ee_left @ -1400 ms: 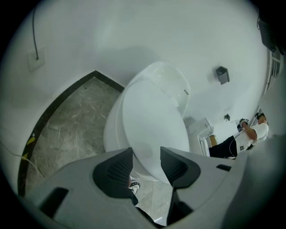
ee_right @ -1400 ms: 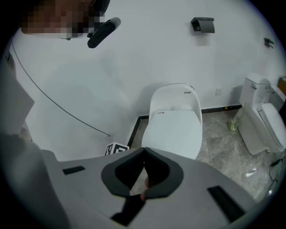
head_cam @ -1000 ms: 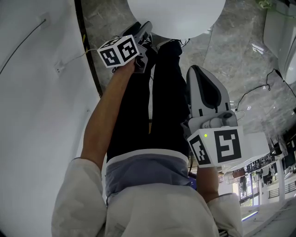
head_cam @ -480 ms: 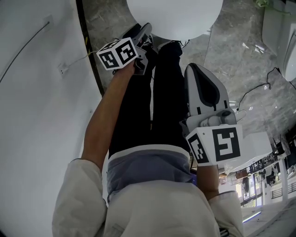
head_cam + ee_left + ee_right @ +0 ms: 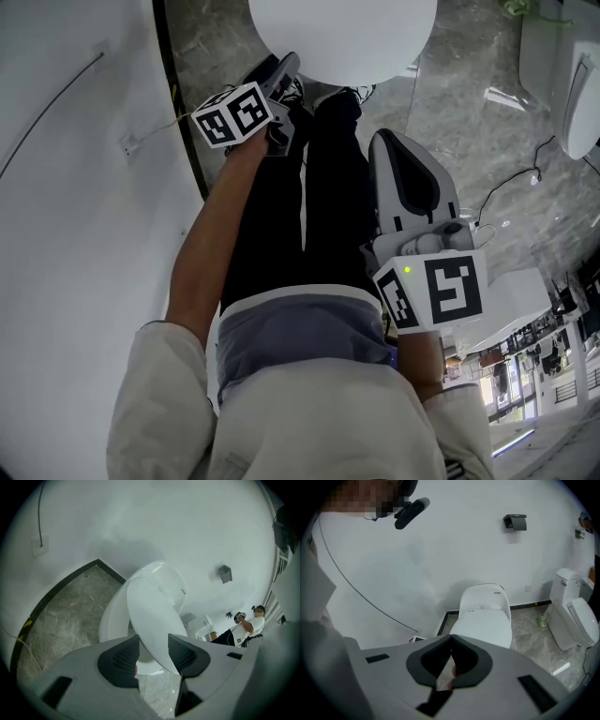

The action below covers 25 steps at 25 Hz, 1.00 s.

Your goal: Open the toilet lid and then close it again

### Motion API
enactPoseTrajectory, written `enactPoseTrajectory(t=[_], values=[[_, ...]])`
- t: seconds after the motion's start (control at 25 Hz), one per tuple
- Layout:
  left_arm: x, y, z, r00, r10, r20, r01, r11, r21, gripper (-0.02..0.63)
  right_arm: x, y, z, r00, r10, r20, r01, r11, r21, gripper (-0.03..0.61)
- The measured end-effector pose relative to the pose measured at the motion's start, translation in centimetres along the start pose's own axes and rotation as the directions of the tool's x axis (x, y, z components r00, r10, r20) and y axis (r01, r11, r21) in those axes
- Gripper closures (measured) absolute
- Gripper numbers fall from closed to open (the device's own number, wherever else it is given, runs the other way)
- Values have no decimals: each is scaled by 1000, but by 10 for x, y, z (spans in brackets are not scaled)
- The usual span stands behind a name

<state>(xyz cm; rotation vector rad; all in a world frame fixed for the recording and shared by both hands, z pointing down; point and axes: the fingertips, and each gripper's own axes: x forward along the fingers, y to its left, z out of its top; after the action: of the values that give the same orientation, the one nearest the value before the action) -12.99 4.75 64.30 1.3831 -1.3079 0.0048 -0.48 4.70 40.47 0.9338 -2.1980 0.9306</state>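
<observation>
The white toilet lid (image 5: 342, 33) shows at the top of the head view, above the person's dark trouser legs. My left gripper (image 5: 284, 73) reaches to its near left rim. In the left gripper view the lid (image 5: 152, 616) stands tilted up off the bowl (image 5: 110, 620), its broad face between my parted jaws and its low rim by the right pad (image 5: 185, 656); I cannot tell whether they touch. My right gripper (image 5: 405, 150) hangs shut and empty beside the right leg, well back from the toilet (image 5: 483, 620).
A curved white wall (image 5: 75, 216) with a socket (image 5: 127, 142) runs along the left. A second toilet (image 5: 575, 616) stands to the right, with a cable (image 5: 511, 187) on the marble floor. A paper holder (image 5: 515, 521) hangs on the wall. A person (image 5: 243, 629) stands far off.
In the head view the lid and both grippers have drifted slightly up and left together. Neither gripper's jaws have visibly changed.
</observation>
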Motion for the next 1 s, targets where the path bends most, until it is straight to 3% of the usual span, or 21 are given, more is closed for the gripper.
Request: enactPoseTrajectory(t=[1.0], values=[[-27, -55, 50, 997, -55, 60, 55, 998, -4, 434, -46, 39, 57, 997, 6, 75, 0, 996, -85, 568]])
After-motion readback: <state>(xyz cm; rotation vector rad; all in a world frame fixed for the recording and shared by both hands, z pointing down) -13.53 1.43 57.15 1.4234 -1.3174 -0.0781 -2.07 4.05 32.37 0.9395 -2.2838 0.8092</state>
